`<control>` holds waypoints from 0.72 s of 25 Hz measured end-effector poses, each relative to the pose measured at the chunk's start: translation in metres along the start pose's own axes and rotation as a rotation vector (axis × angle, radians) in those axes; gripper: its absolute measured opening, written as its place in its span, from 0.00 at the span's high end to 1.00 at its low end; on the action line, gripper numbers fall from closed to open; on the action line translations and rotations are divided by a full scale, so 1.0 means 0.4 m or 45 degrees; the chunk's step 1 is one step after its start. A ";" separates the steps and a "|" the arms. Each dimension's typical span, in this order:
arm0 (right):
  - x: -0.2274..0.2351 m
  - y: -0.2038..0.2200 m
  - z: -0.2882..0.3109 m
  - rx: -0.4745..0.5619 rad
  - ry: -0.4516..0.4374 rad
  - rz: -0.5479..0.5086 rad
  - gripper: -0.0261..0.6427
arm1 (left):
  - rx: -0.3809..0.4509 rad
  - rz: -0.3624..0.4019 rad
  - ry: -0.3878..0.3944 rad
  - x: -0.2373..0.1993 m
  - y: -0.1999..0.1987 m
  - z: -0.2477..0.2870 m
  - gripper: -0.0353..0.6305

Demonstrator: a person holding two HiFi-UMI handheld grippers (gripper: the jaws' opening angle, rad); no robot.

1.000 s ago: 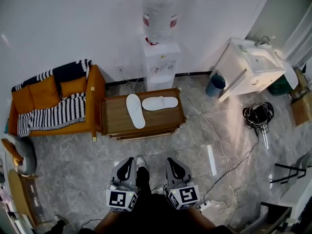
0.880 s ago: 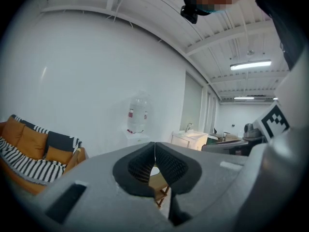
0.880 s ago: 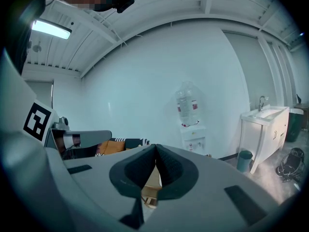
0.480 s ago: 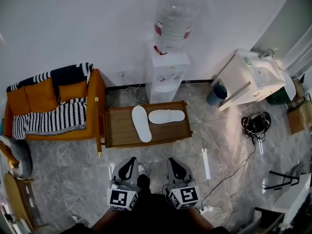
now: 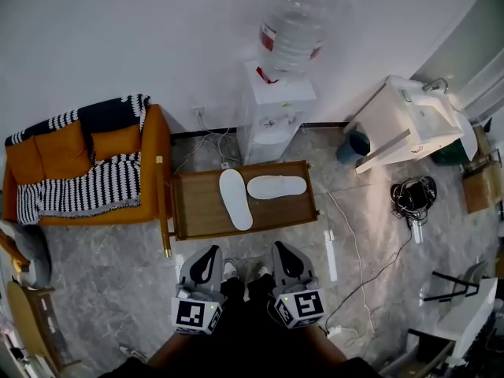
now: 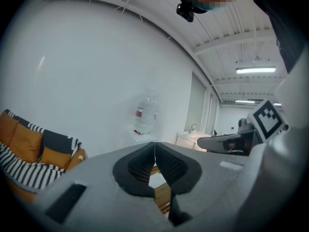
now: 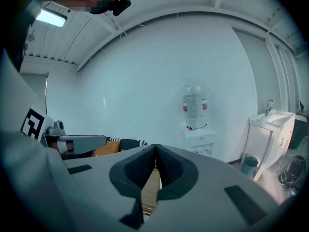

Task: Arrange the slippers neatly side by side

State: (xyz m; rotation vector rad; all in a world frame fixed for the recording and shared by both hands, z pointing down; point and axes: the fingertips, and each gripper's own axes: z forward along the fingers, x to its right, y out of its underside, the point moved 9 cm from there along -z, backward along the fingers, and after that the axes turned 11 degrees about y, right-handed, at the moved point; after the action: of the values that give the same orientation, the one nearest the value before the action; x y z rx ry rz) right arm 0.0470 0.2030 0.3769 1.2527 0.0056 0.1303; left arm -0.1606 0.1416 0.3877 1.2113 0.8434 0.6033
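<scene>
Grey marble floor (image 5: 110,274) runs under both grippers, and a narrow strip of it separates their tips from the near edge of the low wooden table (image 5: 287,215). The left gripper (image 5: 205,252) and right gripper (image 5: 284,252) point at that table side by side, each with its jaws pressed together on nothing. One white slipper (image 5: 235,199) lies lengthwise, ahead of the left gripper and a little to its right. The other slipper (image 5: 276,187) lies crosswise ahead of the right gripper (the pair makes a right angle). Bare wood shows nearer the grippers than the crosswise slipper. An orange sofa (image 5: 153,152) meets the table's end beyond the left gripper, and a cable (image 5: 356,246) trails outside the right one.
</scene>
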 end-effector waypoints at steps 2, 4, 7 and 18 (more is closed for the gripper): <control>-0.002 -0.006 0.011 -0.002 -0.002 -0.008 0.94 | 0.005 -0.002 0.002 -0.009 0.001 0.004 0.92; 0.000 -0.010 0.026 -0.001 -0.006 -0.012 0.94 | 0.002 -0.003 0.003 -0.018 0.002 0.011 0.92; 0.013 -0.010 0.055 -0.004 -0.017 -0.019 0.94 | 0.004 -0.001 -0.009 -0.028 0.000 0.028 0.92; 0.095 -0.047 0.179 0.007 -0.067 -0.032 0.94 | 0.030 -0.023 -0.045 -0.047 -0.022 0.153 0.92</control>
State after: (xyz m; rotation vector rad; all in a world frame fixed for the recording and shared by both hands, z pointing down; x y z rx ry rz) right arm 0.0919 0.1335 0.3842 1.2611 -0.0240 0.0753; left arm -0.1214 0.0906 0.3911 1.2312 0.8329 0.5571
